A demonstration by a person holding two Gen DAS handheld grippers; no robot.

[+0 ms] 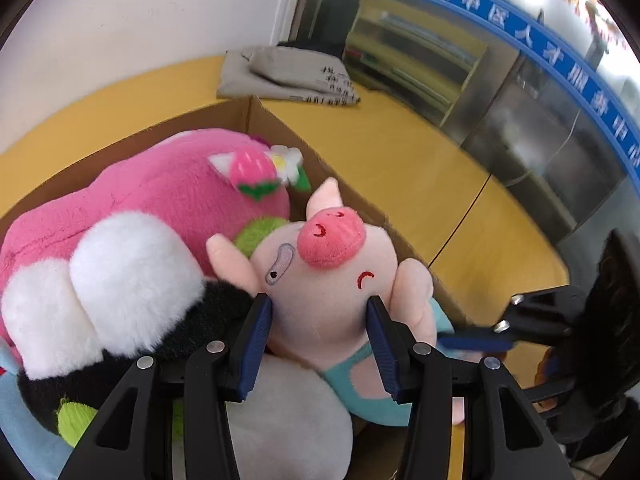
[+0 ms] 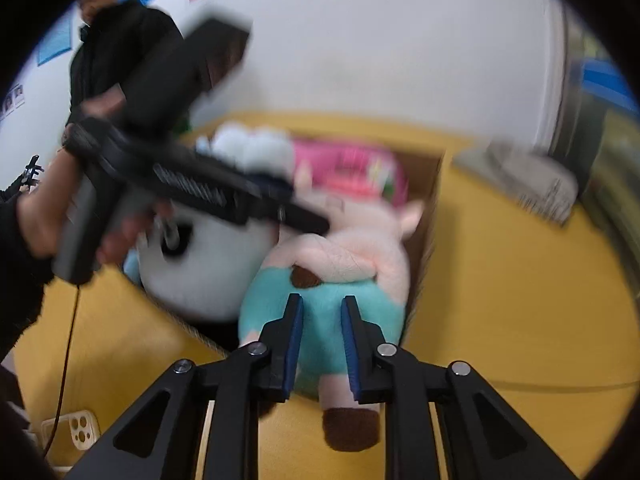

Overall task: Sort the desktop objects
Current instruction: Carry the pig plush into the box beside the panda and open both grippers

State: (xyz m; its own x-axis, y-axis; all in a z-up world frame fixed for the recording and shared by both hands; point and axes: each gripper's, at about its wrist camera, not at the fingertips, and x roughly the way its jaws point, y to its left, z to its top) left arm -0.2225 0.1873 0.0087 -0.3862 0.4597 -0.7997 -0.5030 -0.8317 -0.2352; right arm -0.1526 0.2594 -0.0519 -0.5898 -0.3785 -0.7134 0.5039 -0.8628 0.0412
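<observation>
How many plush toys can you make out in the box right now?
3 clear: pig between the left tongs, its teal legs hanging over the cardboard box edge at the right tongs; pink plush behind; panda beside it. Others may be buried.

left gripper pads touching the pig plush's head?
Touching. Left wrist view: both blue pads of the left gripper press the pig plush head's sides.

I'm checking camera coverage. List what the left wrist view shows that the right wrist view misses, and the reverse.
Only the left wrist view: the pig plush's face, with the left gripper clamping its head.

Only the right wrist view: the pig's brown foot hanging outside the cardboard box, a phone case, and the right gripper on the teal shorts.

Both: pig, panda plush, pink plush, box, yellow table.
</observation>
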